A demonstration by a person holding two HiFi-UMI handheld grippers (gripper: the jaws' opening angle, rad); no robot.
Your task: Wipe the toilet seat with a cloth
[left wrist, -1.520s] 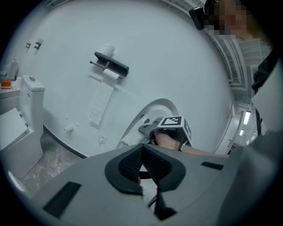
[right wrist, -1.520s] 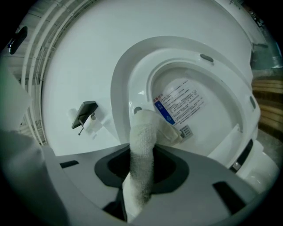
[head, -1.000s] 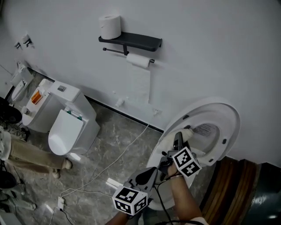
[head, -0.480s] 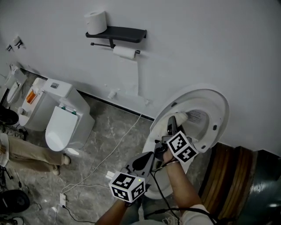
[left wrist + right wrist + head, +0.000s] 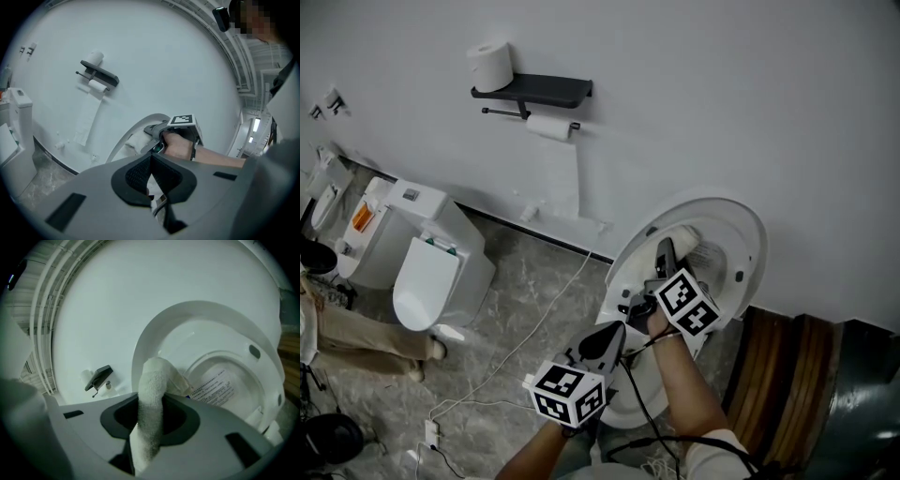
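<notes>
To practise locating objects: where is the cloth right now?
In the head view, right of centre, the cloth sits clamped in the right gripper, against the upper part of the raised toilet seat.

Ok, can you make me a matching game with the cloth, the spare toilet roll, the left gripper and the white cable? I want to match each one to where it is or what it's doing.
Things:
1. cloth
2. spare toilet roll
3. left gripper
4. white cable

Places or states:
A. lying on the grey floor
B. clamped in the right gripper
C. shut, with nothing in it
D. standing on top of the black shelf

Right pairs: 1-B, 2-D, 3-C, 4-A.
</notes>
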